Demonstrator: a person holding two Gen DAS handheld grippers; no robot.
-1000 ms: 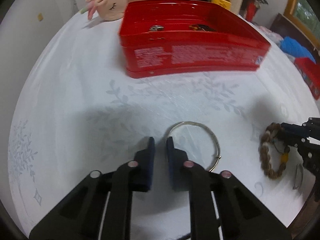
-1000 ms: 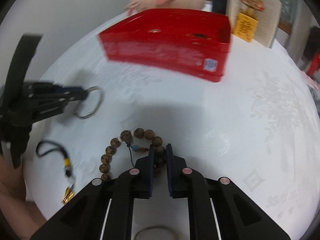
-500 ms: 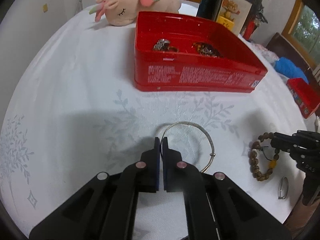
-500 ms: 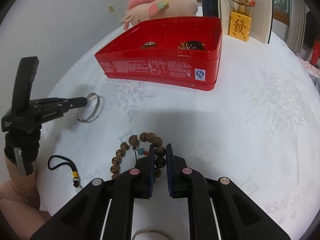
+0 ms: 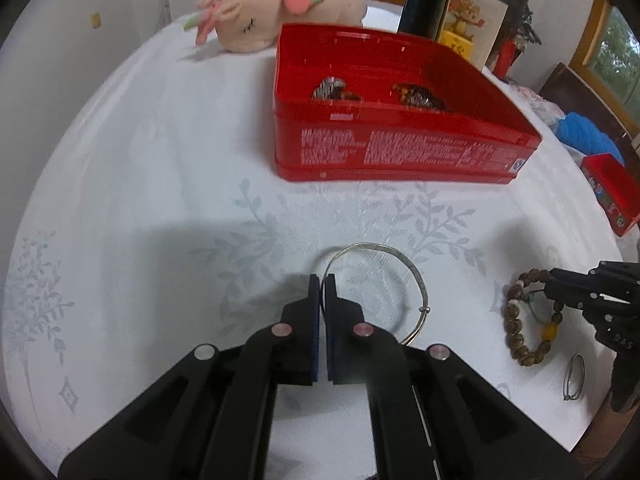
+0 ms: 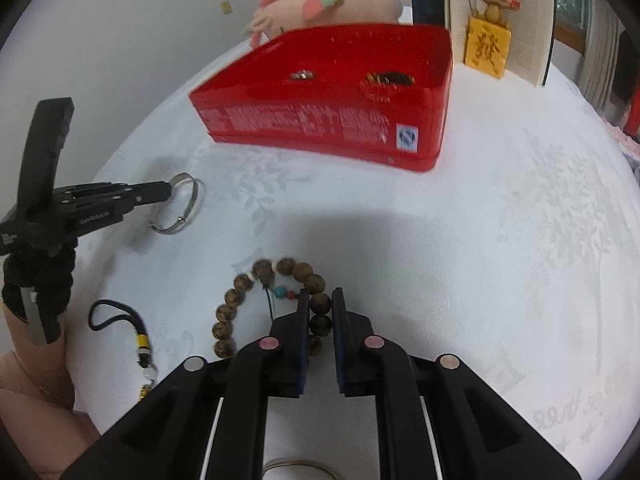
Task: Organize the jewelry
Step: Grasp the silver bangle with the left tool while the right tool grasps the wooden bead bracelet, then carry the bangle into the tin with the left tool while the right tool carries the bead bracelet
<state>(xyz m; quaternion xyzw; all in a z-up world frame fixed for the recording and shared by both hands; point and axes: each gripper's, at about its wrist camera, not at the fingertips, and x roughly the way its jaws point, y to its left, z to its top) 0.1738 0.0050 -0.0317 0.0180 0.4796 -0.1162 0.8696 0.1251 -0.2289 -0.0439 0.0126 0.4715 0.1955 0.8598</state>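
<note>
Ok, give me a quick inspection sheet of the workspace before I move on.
Surface: white leaf-patterned tablecloth.
Job's things: silver bangle; wooden bead bracelet; red tin holding two jewelry pieces.
Clutter: black cord charm; small metal ring; plush toy; open book.
Grippers: left gripper jaws closed on the bangle; right gripper jaws around bracelet beads.
Cables: nothing seen.
Surroundings: white wall, windows, second red box.
</note>
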